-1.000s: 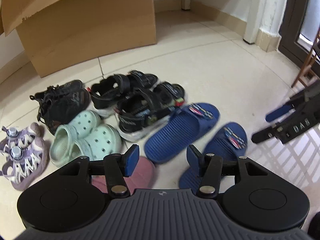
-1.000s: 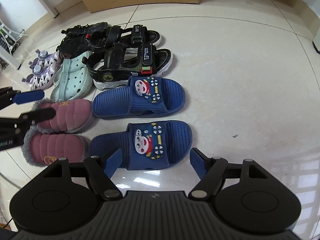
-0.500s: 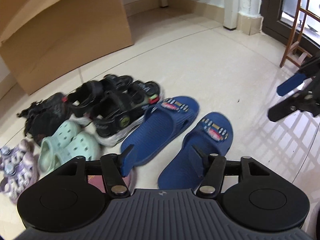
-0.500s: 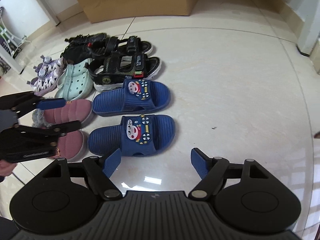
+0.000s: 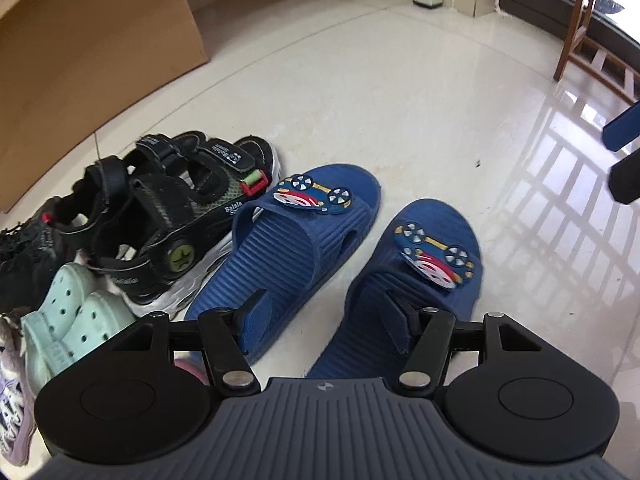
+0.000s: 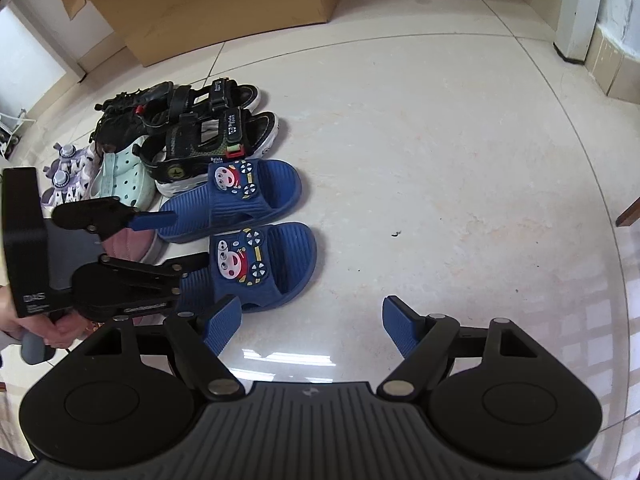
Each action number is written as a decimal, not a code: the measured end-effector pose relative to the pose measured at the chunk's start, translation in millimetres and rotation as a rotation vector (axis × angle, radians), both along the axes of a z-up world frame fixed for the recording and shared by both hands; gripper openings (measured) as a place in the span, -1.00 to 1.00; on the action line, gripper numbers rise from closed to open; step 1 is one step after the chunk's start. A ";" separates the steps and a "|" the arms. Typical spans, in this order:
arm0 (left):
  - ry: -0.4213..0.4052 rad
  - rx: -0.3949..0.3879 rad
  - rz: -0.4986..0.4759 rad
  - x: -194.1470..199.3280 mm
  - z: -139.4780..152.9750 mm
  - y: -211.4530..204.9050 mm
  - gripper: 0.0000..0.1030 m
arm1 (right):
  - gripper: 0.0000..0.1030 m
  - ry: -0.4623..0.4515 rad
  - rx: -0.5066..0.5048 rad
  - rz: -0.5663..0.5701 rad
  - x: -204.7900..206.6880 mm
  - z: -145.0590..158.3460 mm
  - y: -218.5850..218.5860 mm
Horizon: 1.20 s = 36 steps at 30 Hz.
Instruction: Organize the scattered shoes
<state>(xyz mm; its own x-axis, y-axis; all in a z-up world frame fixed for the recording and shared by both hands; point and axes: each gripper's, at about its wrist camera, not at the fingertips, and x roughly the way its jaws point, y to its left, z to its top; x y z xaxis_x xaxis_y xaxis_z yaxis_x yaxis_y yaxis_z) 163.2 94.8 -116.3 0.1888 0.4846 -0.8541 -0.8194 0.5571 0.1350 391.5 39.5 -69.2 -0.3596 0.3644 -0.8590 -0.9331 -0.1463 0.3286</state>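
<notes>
Your left gripper [image 5: 326, 322] hangs unclenched and empty above the heels of the blue slippers [image 5: 416, 276] on the floor [image 5: 420, 92] beside the black sandals [image 5: 176, 216]; settle on one heel before clenching, right gripper [image 6: 312, 326] likewise released.

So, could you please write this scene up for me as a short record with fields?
surface: pale tiled floor
task shoes: blue slippers, side by side
neighbours: black sandals, mint clogs, pink slipper, purple shoes
backdrop: cardboard box
left tongs: open, above the slippers' heel ends, nothing gripped
right tongs: open, over bare floor beside the slippers
</notes>
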 end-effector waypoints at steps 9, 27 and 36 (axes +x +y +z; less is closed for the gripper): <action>-0.075 0.004 0.022 5.5 -10.1 8.5 -0.75 | 0.61 0.012 -0.028 -0.027 11.1 -8.9 -1.6; -0.189 -0.050 0.182 98.7 -7.8 4.6 -0.80 | 0.61 -0.004 -0.032 -0.100 45.7 -15.3 -12.4; -0.193 -0.062 0.169 109.6 -7.4 12.7 -0.65 | 0.61 -0.010 -0.035 -0.149 61.0 -21.0 -16.6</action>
